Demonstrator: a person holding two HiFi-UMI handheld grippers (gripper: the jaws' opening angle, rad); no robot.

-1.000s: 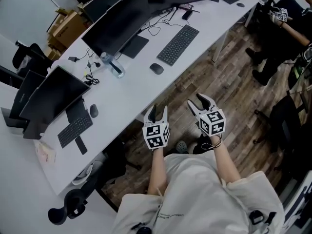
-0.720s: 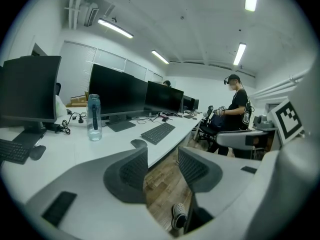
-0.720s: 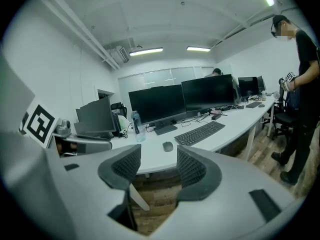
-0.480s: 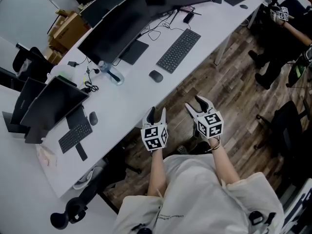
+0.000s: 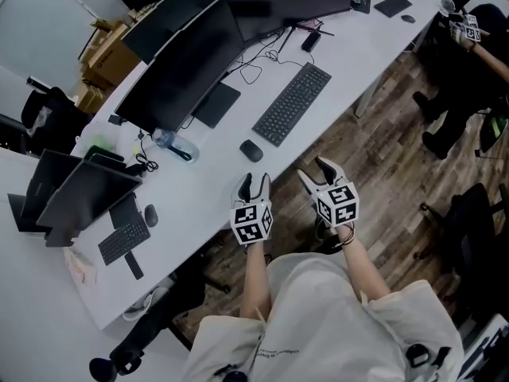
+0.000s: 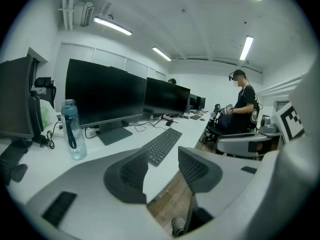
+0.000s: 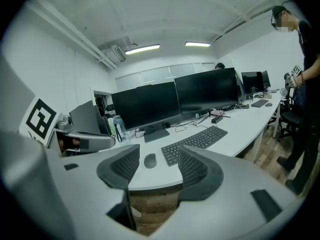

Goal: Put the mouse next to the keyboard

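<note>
You have not started on the mouse (image 5: 251,150) yet: it lies on the white bench (image 5: 208,193), untouched, off the near-left end of the keyboard (image 5: 292,103), with a clear strip of bare bench between the two. Both of your tools hang in the air on your side of the bench edge, over the floor and well apart from the mouse. Your left hand-held gripper (image 5: 254,180) has its jaws apart and holds nothing; only the bench edge and floor show through the gap. Your right hand-held gripper (image 5: 316,173) is opening its jaws at this moment and is empty too. In the right gripper view the mouse sits framed in the gap between its pads, but far off, so this looks like lining up for a reach. As I judge it, everything is left to do: reach in, take hold of the mouse, bring it alongside the keyboard, and let go.
</note>
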